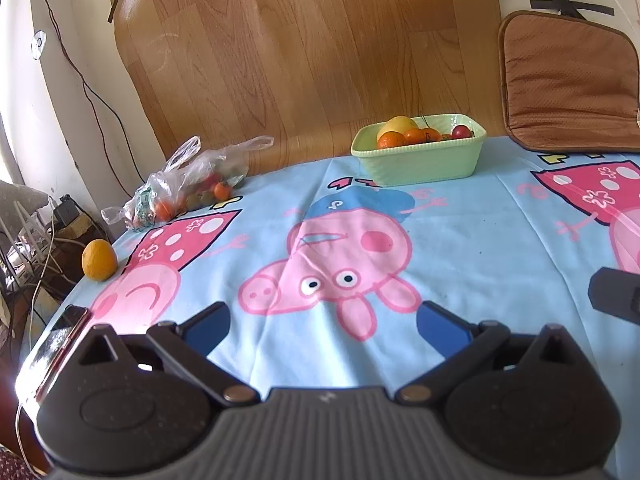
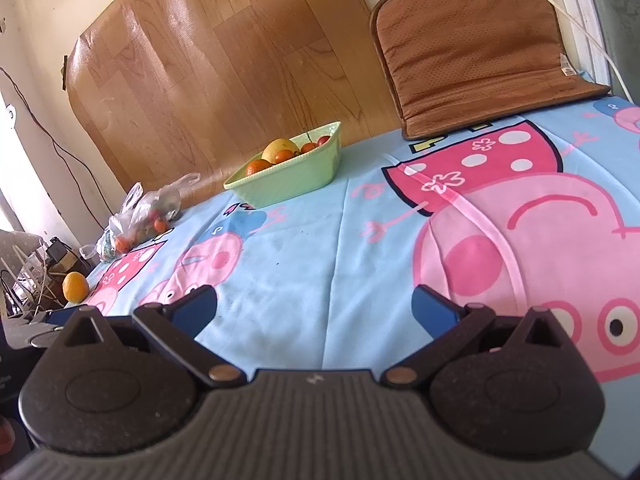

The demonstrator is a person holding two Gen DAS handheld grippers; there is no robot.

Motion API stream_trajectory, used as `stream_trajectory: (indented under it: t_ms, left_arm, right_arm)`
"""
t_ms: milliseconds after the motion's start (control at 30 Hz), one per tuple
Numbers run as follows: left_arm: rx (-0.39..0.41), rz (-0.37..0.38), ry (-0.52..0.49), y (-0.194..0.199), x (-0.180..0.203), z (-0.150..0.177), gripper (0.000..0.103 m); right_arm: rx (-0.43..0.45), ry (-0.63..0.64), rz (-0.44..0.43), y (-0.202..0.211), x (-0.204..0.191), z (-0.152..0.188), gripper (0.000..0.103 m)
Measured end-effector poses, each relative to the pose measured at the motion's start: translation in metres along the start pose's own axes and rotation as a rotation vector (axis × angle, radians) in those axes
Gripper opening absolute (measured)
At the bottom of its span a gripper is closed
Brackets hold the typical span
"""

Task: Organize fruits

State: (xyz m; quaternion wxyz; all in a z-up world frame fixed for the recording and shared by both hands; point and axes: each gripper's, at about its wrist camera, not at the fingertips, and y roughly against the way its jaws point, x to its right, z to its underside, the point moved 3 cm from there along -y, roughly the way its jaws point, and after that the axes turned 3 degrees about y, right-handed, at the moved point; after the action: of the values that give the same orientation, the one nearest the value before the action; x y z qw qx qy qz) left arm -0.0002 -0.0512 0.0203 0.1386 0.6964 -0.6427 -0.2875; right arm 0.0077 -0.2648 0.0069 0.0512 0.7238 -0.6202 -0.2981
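A pale green basket [image 1: 420, 162] holding a yellow fruit, oranges and a red fruit stands at the back of the table; it also shows in the right wrist view [image 2: 288, 184]. A clear plastic bag [image 1: 188, 188] with small orange and red fruits lies at the back left, also in the right wrist view [image 2: 140, 216]. A loose orange [image 1: 99, 260] sits at the table's left edge, also in the right wrist view [image 2: 75, 287]. My left gripper [image 1: 322, 326] is open and empty above the cloth. My right gripper [image 2: 316, 308] is open and empty; part of it shows at the right edge of the left wrist view.
A blue cartoon-pig tablecloth [image 1: 460, 240] covers the table. A brown cushion [image 1: 568, 84] leans at the back right. A wood-pattern sheet [image 1: 304, 52] stands against the wall. Cables and boxes [image 1: 36, 240] sit beyond the left edge. A phone [image 1: 52, 352] lies near the left front corner.
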Motion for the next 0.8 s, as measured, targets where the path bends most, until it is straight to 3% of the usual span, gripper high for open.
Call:
stream_trajectory:
  t_ms: [800]
  left_arm:
    - [-0.054, 0.048, 0.007, -0.0036, 0.0052, 0.0026, 0.103]
  right_arm:
    - [0.012, -0.013, -0.003, 0.0013, 0.0038, -0.0016, 0.103]
